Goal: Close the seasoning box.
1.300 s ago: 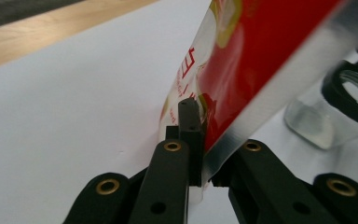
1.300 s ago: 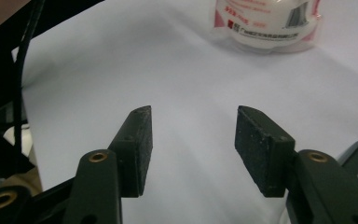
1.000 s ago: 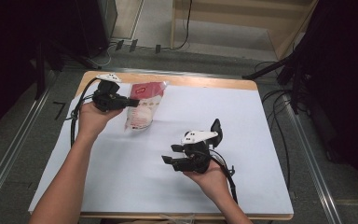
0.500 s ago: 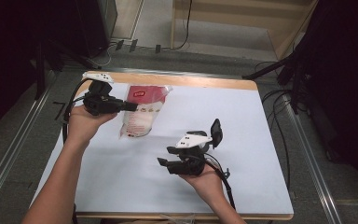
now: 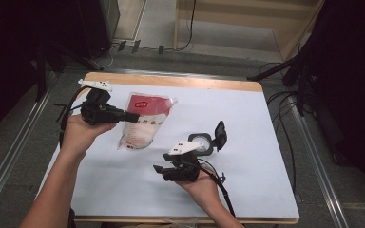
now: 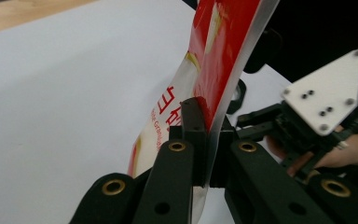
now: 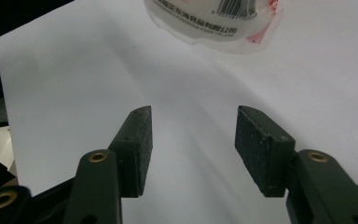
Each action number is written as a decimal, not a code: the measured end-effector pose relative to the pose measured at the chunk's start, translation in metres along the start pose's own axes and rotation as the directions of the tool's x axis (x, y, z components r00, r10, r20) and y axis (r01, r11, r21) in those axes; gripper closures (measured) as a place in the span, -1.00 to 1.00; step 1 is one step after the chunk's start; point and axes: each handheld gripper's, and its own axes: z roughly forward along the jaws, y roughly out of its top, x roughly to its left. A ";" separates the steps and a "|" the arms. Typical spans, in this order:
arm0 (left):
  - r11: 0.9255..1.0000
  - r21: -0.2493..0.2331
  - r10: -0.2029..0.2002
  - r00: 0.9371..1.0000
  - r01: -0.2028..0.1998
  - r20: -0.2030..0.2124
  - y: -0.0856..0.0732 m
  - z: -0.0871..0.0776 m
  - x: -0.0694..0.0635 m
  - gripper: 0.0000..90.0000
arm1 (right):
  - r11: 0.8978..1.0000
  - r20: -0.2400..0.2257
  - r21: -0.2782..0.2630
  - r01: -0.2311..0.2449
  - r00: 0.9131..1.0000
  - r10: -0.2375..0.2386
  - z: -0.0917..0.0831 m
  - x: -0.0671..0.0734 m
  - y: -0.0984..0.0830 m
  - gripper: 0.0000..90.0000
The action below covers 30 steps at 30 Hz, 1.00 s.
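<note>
A red and white food pouch point(image 5: 142, 124) hangs slanted over the white sheet at the left back, its lower end near or on the sheet. My left gripper point(image 5: 134, 117) is shut on the pouch's left edge. In the left gripper view the two jaws point(image 6: 205, 116) clamp the thin seam of the pouch point(image 6: 223, 37), which stands up edge-on. My right gripper point(image 5: 160, 170) hovers low at the front middle, pointing left, open and empty. In the right gripper view its jaws point(image 7: 191, 135) stand apart over bare sheet, with the pouch's white bottom end point(image 7: 214, 18) ahead.
A white sheet point(image 5: 266, 142) covers a wooden table point(image 5: 195, 81). A small black round object with a raised flap point(image 5: 208, 141) sits just behind the right gripper. Metal rails run along both sides, and cables lie on the floor at the back and right.
The left hand has moved left and up with the pouch, raising its gripped edge. The right gripper has slid toward the lower left, uncovering the black round object.
</note>
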 end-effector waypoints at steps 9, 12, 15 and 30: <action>1.000 0.003 0.016 0.999 -0.016 0.032 -0.002 -0.001 -0.018 1.00 | 1.000 0.021 -0.004 -0.010 1.000 0.010 0.017 0.001 0.003 0.09; 1.000 0.005 0.021 0.998 -0.021 0.067 -0.002 -0.001 -0.023 1.00 | 1.000 0.027 -0.005 -0.012 1.000 0.012 0.023 0.001 0.003 0.09; 1.000 0.003 0.021 0.995 -0.021 0.093 -0.001 -0.001 -0.027 1.00 | 0.999 0.037 -0.014 -0.037 0.999 0.038 0.027 -0.001 0.003 0.10; 0.998 0.027 -0.061 0.980 0.057 0.191 0.002 0.002 -0.038 1.00 | 0.990 0.122 -0.139 -0.025 0.992 0.042 0.035 -0.002 -0.010 0.14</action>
